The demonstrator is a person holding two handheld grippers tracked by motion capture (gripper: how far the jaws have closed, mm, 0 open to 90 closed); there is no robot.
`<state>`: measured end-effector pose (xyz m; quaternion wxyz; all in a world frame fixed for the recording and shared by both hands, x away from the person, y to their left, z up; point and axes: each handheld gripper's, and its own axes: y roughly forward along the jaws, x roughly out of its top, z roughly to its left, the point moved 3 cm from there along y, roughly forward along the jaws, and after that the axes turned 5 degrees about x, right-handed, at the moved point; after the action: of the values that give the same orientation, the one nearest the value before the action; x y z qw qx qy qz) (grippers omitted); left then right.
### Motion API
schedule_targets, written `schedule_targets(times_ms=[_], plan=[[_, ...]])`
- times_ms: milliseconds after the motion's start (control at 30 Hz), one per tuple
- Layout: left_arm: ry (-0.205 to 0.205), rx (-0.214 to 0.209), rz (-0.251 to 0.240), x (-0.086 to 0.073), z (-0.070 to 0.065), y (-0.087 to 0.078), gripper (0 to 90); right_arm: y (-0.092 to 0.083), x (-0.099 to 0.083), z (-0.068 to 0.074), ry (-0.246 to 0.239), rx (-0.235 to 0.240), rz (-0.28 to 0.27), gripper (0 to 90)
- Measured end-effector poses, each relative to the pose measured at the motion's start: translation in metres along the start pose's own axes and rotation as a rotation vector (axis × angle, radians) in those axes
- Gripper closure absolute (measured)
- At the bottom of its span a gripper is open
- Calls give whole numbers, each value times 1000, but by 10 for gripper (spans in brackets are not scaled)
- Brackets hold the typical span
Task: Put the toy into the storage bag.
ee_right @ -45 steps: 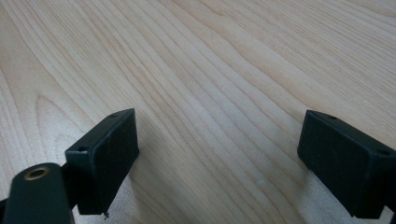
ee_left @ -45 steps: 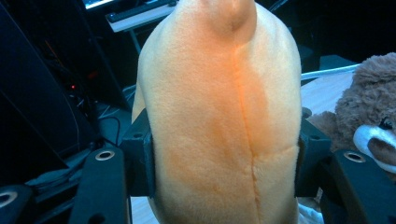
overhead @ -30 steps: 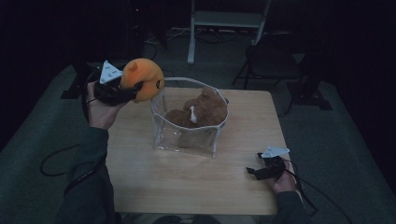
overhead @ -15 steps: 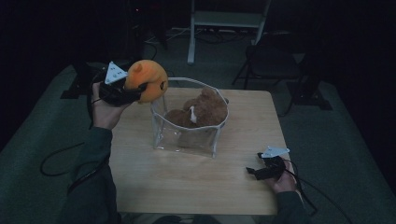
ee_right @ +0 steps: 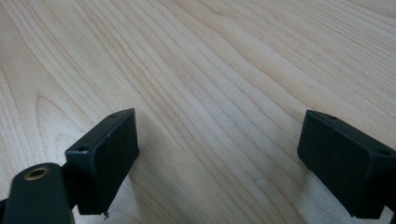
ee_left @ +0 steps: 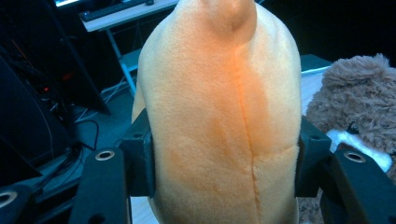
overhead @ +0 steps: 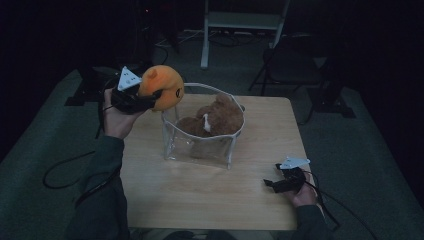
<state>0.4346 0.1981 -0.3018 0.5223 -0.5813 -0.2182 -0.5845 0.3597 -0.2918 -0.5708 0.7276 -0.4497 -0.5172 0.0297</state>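
Left gripper (overhead: 159,95) pinches the orange plush (overhead: 162,87) from both sides; I see it held in the air just left of the clear bin's (overhead: 172,142) rim, above the table (overhead: 200,195) edge. Left gripper view adds what the high view lacks: both pads dent the plush (ee_left: 219,116) flanks, seam facing me, brown plush (ee_left: 355,107) close behind at right. High view shows the brown plush (overhead: 217,117) sits inside the bin. Right gripper (overhead: 270,184) rests low on the table near the right front corner, jaws spread, bare wood (ee_right: 210,70) between them. Left forearm is raised, wrist bent toward the bin. Versus a second ago: orange plush has shifted slightly toward the bin; right hand unchanged.
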Motion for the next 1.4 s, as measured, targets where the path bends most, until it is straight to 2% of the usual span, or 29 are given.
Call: schedule_targets(times_ms=[1400], plan=[[11, -60, 2, 1, -24, 15, 407, 0, 0, 0, 1, 0, 0, 116]])
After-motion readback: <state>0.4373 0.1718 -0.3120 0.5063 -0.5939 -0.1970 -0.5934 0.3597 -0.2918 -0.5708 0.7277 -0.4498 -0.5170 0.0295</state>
